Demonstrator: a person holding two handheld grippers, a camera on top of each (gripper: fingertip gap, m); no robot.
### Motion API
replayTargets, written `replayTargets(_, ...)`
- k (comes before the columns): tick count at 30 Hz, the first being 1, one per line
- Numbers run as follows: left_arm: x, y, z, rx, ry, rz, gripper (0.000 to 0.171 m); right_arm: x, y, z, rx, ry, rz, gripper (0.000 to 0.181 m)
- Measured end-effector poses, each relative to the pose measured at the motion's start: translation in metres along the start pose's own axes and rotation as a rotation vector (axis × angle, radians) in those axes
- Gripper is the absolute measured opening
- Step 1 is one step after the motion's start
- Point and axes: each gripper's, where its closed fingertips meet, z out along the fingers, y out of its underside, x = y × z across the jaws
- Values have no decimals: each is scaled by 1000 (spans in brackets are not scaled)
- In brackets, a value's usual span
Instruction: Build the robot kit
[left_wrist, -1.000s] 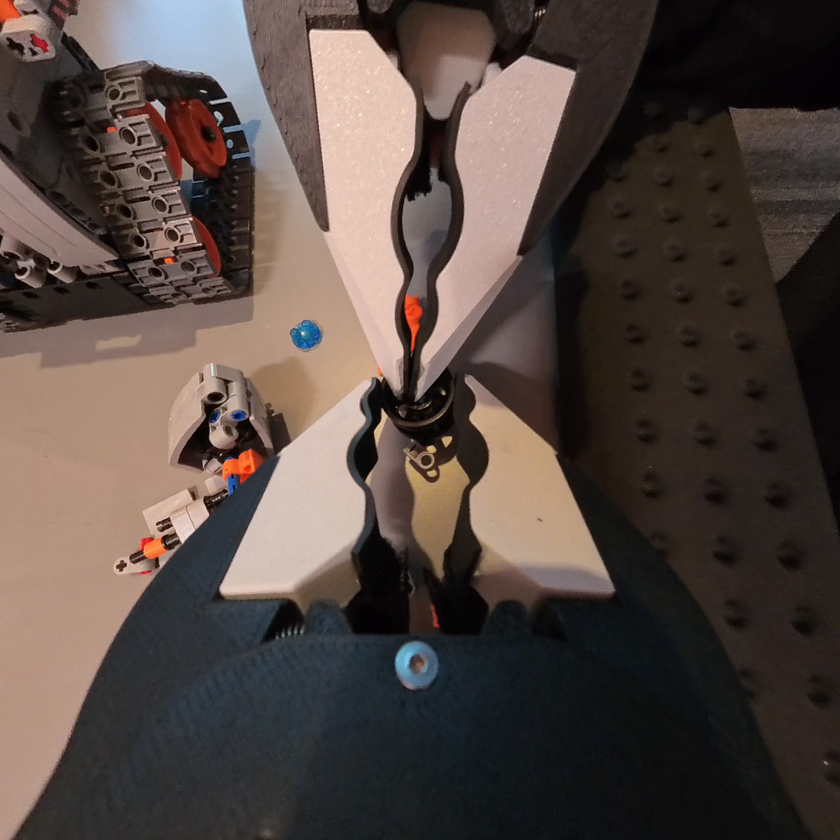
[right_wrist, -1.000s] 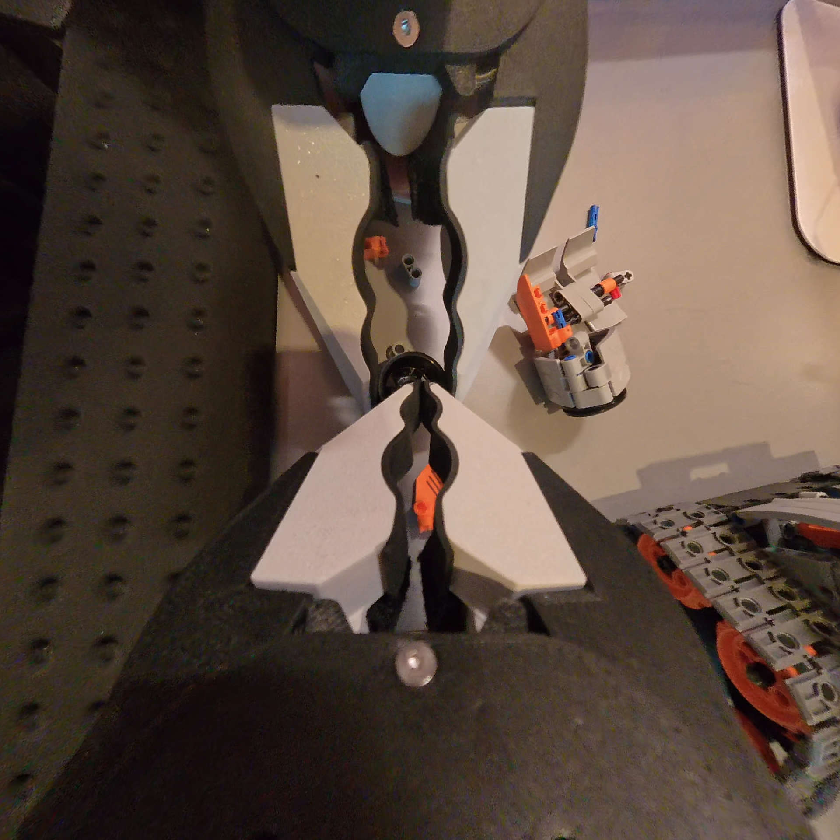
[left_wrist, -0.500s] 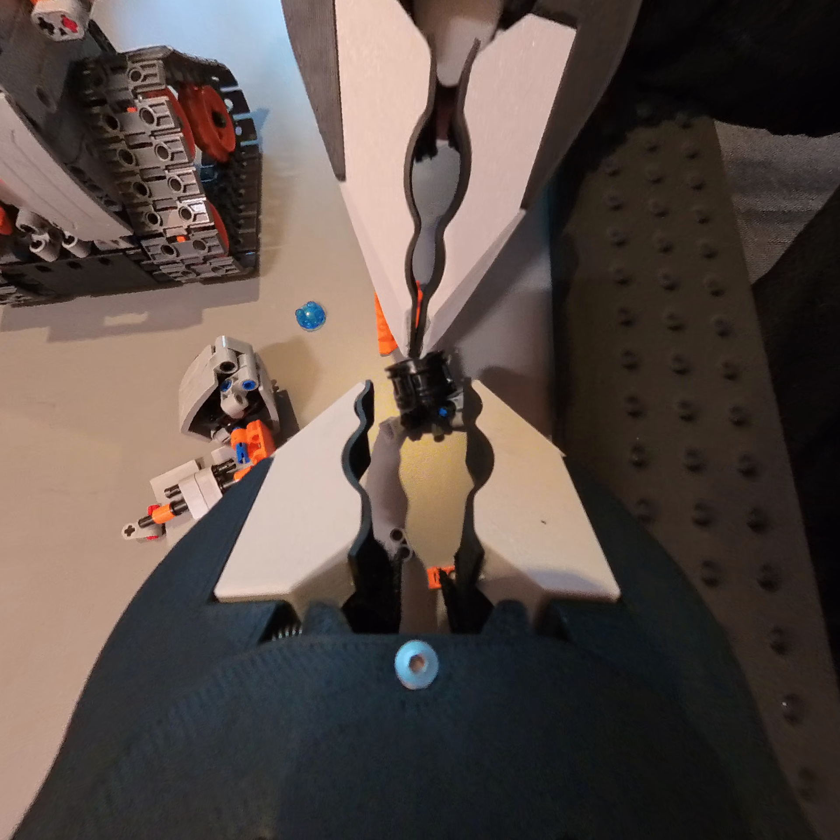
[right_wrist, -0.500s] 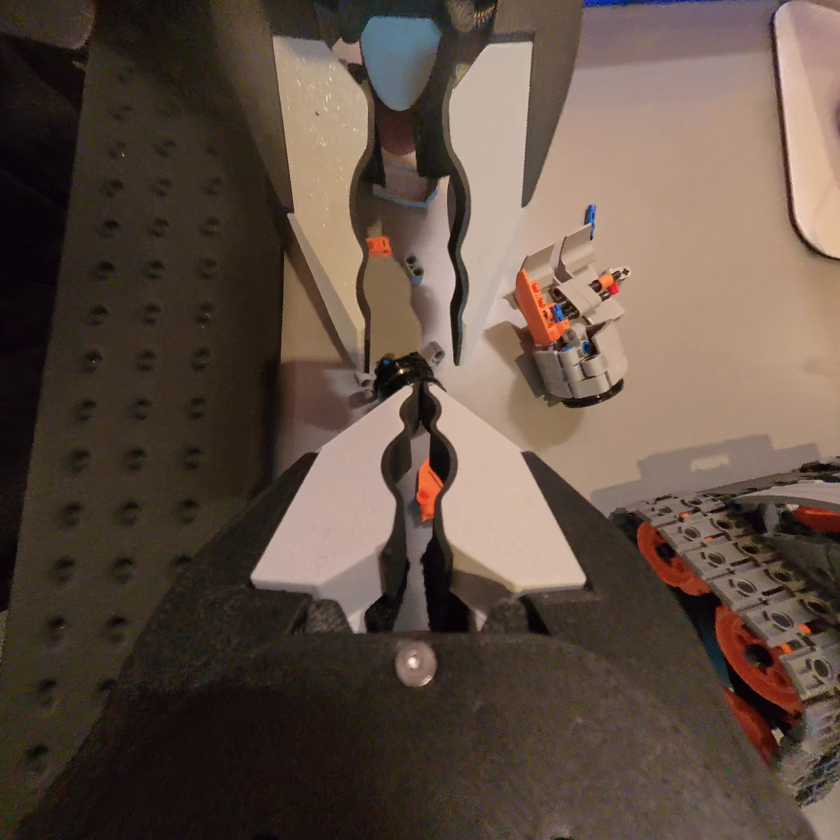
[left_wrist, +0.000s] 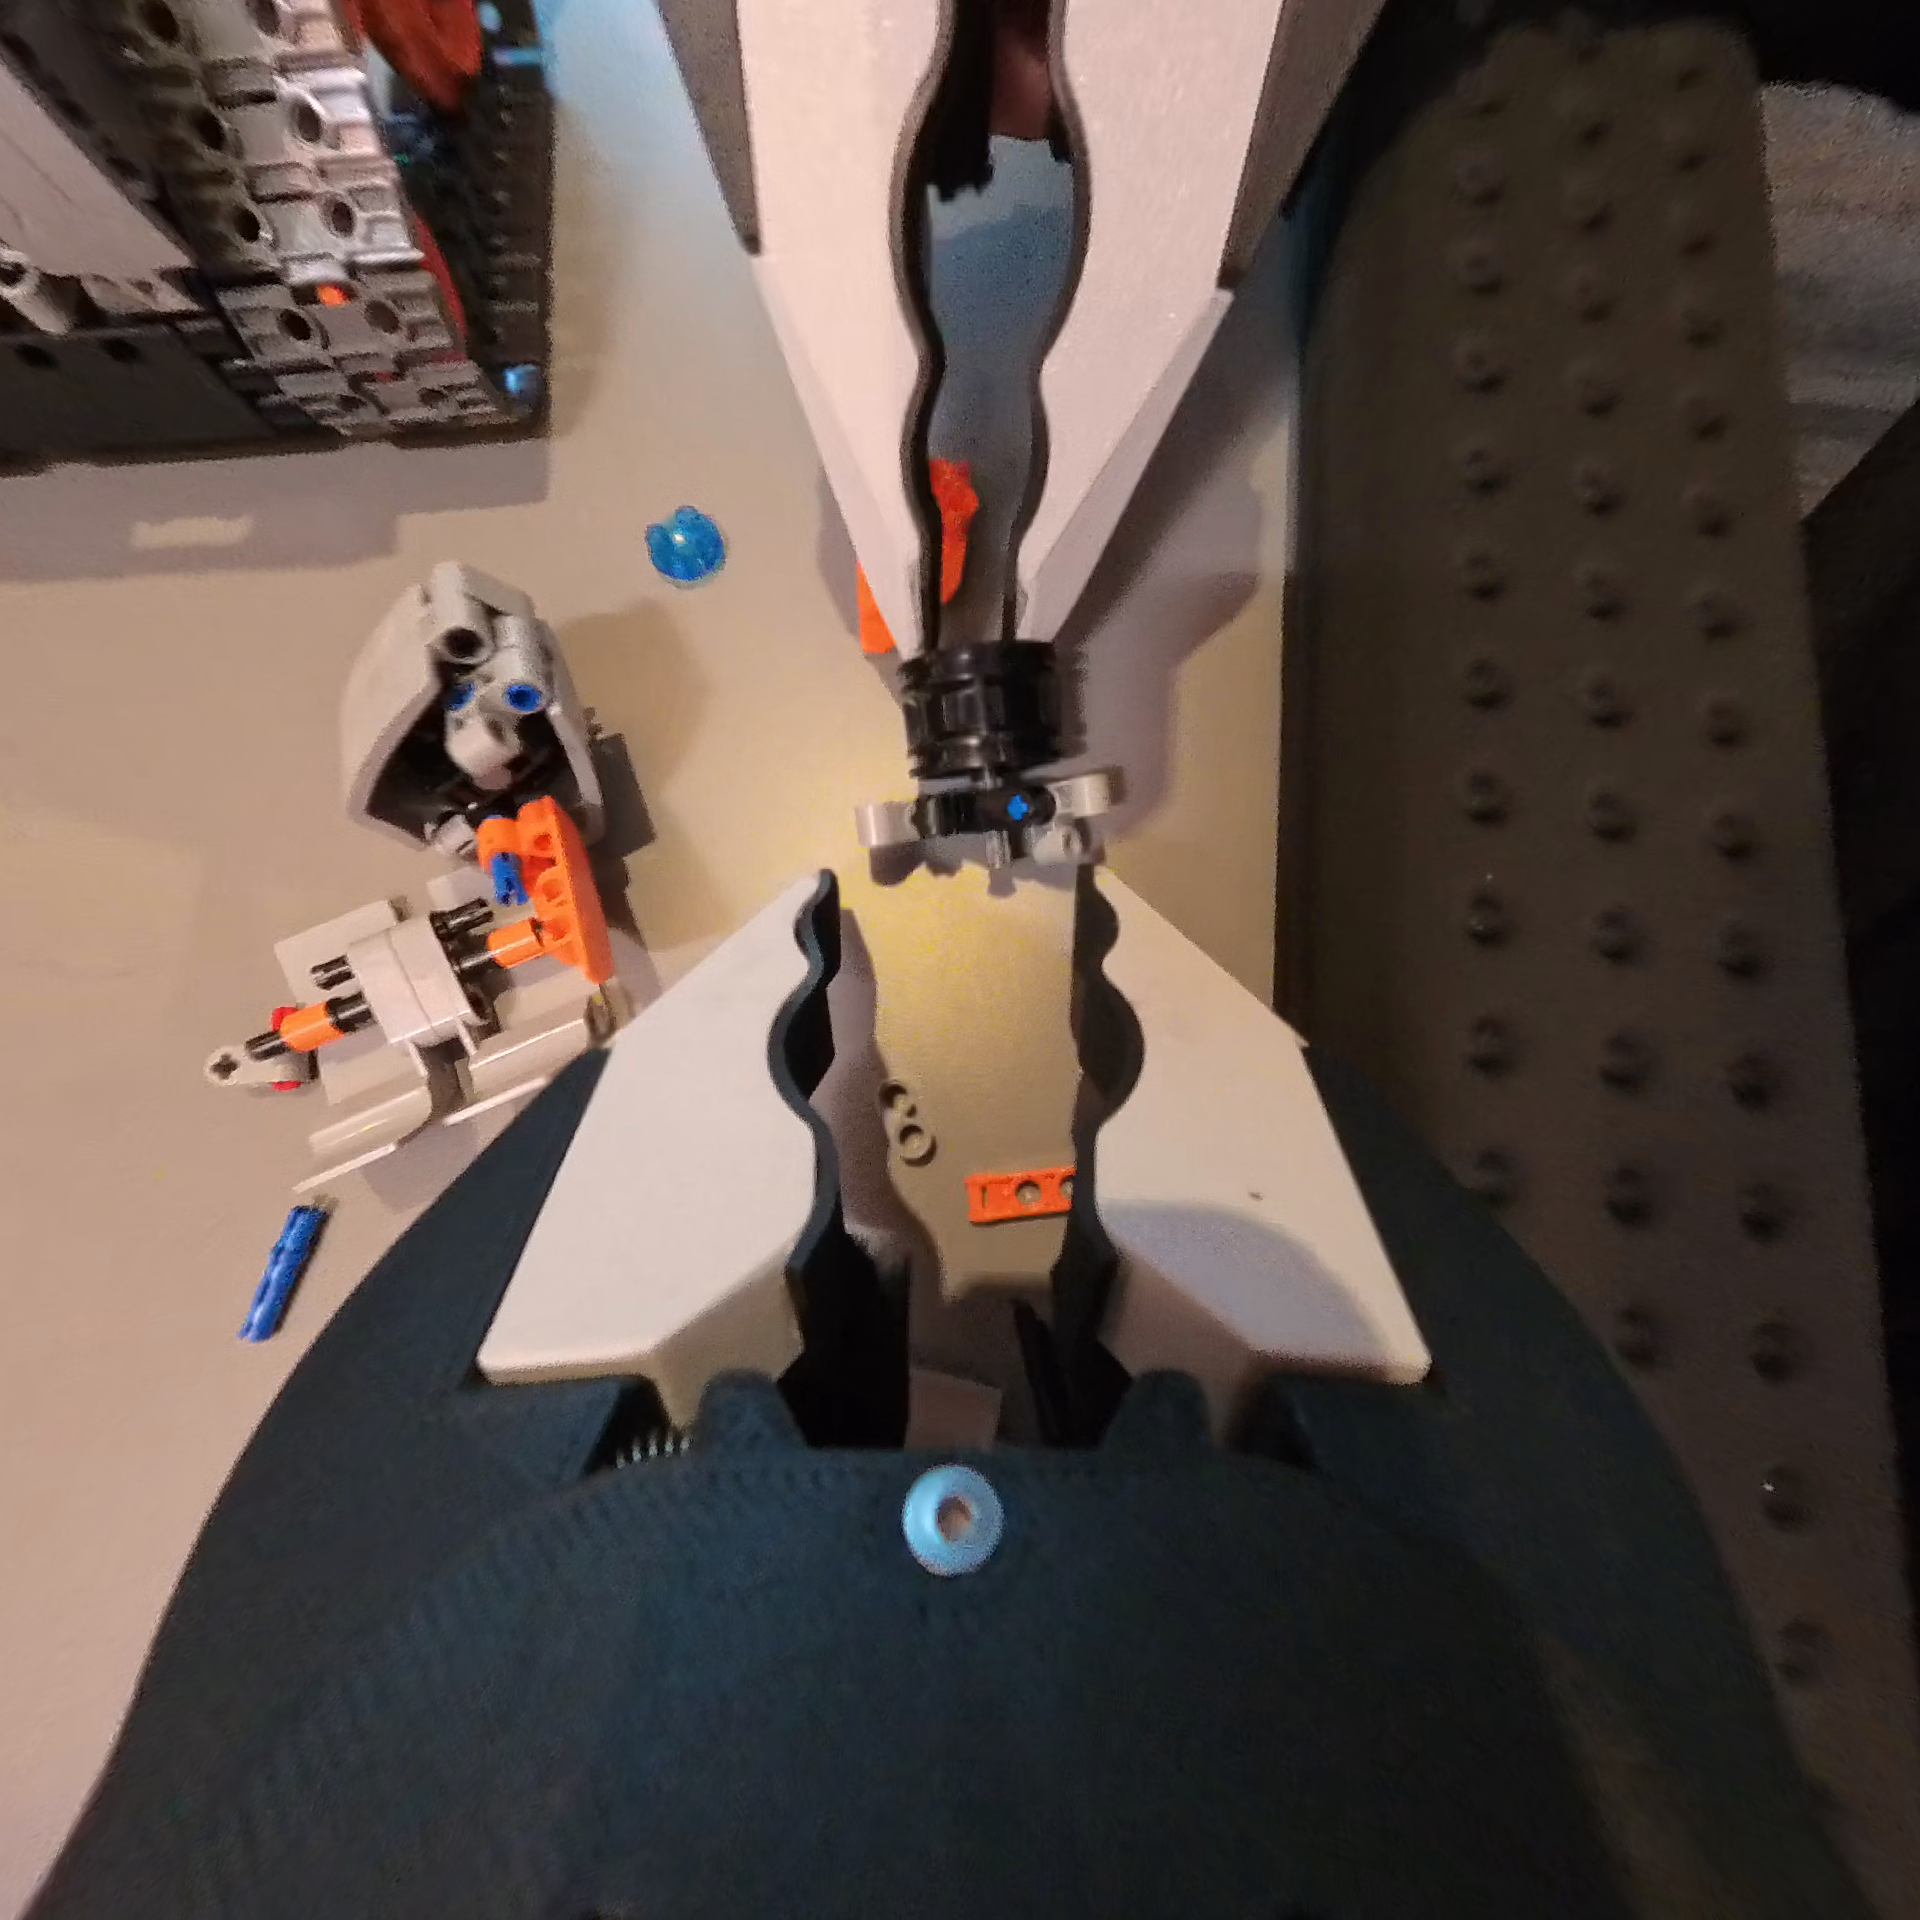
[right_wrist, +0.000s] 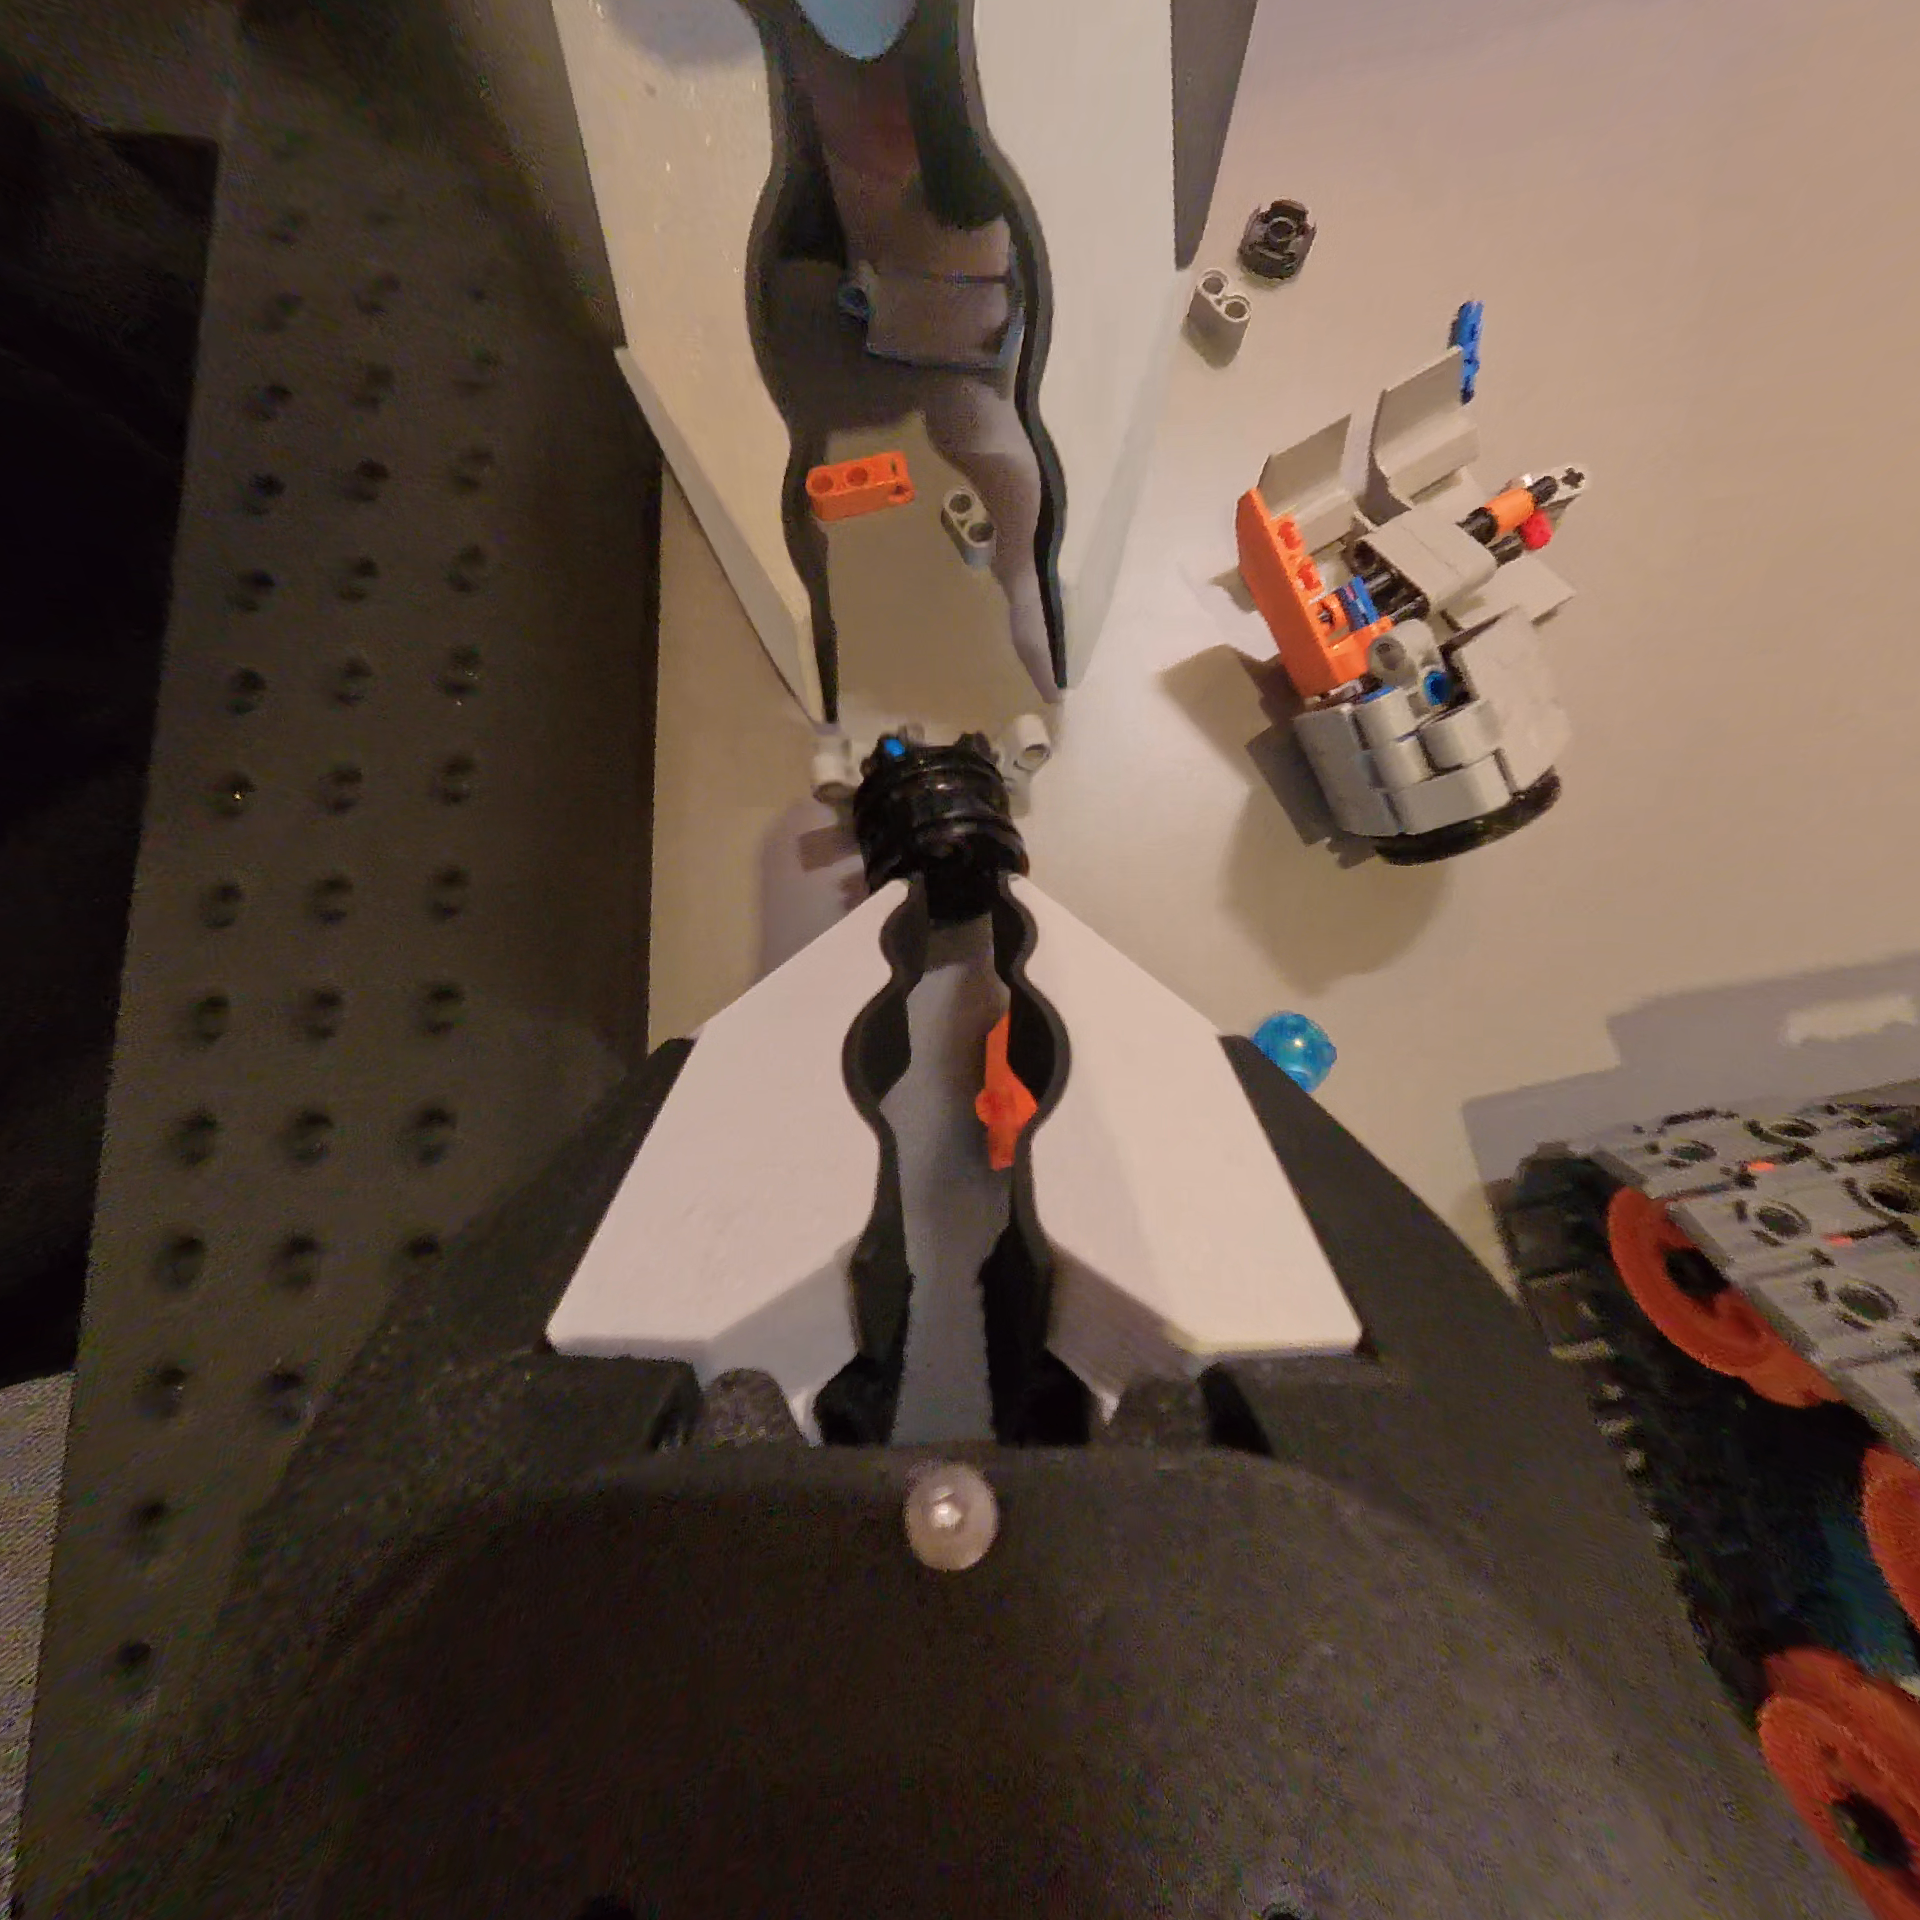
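Observation:
My right gripper (right_wrist: 958, 896) is shut on a black round ribbed piece (right_wrist: 940, 816) with a short grey cross beam (right_wrist: 1023, 743) on its far end. An orange part (right_wrist: 1003, 1101) shows between the right fingers behind the grip. In the left wrist view the same black piece (left_wrist: 982, 717) and grey beam (left_wrist: 987, 821) hang from the right gripper (left_wrist: 966, 639), just beyond my left gripper (left_wrist: 954, 891). The left gripper is open and empty, its tips a little short of the beam. It also shows in the right wrist view (right_wrist: 935, 694).
On the beige table lie a grey and orange sub-assembly (left_wrist: 488, 831), a blue clear stud (left_wrist: 686, 542), a blue pin (left_wrist: 281, 1268), an orange beam (left_wrist: 1018, 1195) and a grey connector (left_wrist: 906, 1117). A tracked model (right_wrist: 1766, 1299) stands aside. A black studded plate (left_wrist: 1558, 727) borders the table. Only a small space, under 4 cm, lies between the two pairs of fingers.
My left gripper has opened off the black piece and drawn back from it. The right gripper has stayed shut on the piece, and the grey beam now shows.

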Motion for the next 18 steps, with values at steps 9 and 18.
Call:
replayTargets(9, 6, 2, 9, -23, 10, 36, 28, -3, 1, 8, 3, -24, -10, 2)
replayTargets(18, 5, 3, 8, -1, 37, 18, 13, -2, -3, 7, 40, -30, -13, 7)
